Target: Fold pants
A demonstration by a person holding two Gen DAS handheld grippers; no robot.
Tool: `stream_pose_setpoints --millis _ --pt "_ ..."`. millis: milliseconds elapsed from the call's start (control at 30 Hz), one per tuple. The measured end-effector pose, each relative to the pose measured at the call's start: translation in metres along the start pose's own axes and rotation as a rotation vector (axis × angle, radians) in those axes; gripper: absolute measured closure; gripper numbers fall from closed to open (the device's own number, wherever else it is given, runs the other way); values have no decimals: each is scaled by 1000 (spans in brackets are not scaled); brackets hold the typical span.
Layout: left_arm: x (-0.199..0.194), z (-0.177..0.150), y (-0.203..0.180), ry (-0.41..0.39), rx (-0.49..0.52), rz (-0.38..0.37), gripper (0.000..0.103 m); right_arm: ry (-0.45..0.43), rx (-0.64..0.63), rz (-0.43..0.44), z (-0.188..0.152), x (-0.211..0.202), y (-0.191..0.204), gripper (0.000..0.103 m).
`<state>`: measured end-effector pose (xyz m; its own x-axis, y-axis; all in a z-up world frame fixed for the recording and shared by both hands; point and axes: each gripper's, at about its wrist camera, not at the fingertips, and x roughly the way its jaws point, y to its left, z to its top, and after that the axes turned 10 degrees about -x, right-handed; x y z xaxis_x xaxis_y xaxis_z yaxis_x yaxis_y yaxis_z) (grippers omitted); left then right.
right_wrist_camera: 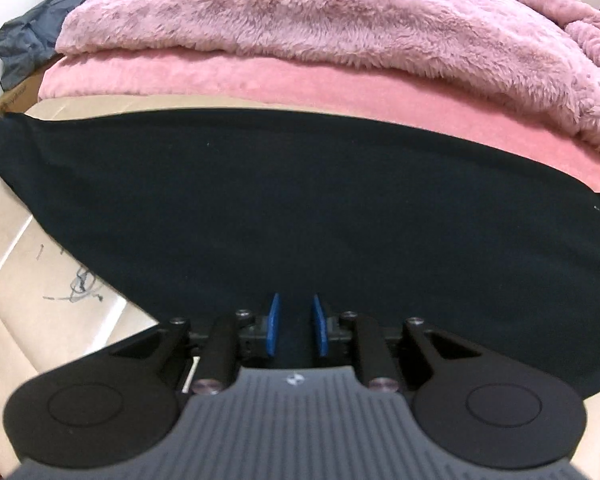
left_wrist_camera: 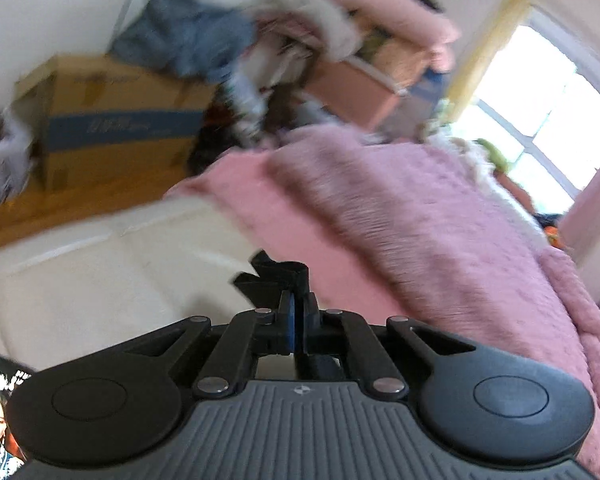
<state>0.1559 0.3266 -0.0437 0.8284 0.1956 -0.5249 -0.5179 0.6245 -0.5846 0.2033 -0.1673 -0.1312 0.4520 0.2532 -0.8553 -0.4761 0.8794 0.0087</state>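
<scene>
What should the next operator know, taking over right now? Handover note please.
Left gripper: shut on a bunched bit of the black pants, lifted off the bed.
Right gripper: jaws apart over the pants, gripping nothing.
Pants lie spread across the cream surface, far edge against the pink blanket.
Done: one end picked up.
Left: grip with the right, fold over, flatten.

Pants [right_wrist_camera: 300, 208] lie before blanket [right_wrist_camera: 340, 20] on bed [right_wrist_camera: 28, 280].

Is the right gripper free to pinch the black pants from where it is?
Probably yes: the right gripper has its fingers apart just over the black pants, with nothing between them and the cloth.
</scene>
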Motion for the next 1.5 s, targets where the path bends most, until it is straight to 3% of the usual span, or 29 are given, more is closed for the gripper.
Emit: stream_pose_setpoints --millis 167,300,533,733,867,1000,1133,1200,1300,1400,1500 --pt "-32 -18 -87 -33 127 -131 100 -94 36 33 4 -22 0 86" --pt "-42 -49 -153 -12 214 -229 100 -131 82 46 -4 -41 -14 86" --pt "-30 -150 -252 83 434 -336 100 -207 182 41 -32 -74 -52 86" --pt "2 -294 -271 354 676 -362 100 -215 265 24 -65 -88 -82 85" --pt "16 -357 -251 525 771 -322 100 -188 321 22 -86 -88 -95 84" --pt "23 -365 -234 664 703 -312 92 -181 339 31 -100 -90 -98 84" --pt "37 -351 -227 802 581 -378 71 -189 359 61 -103 -87 -98 84" --pt "41 -338 -221 853 502 -427 71 -194 359 73 -99 -84 -97 83" --pt "34 -314 -219 829 436 -468 70 -208 372 99 -91 -81 -92 76" --pt "35 -283 -210 741 423 -420 70 -220 381 132 -81 -76 -90 75" --pt "36 -262 -198 651 477 -335 70 -235 365 176 -66 -67 -81 75"
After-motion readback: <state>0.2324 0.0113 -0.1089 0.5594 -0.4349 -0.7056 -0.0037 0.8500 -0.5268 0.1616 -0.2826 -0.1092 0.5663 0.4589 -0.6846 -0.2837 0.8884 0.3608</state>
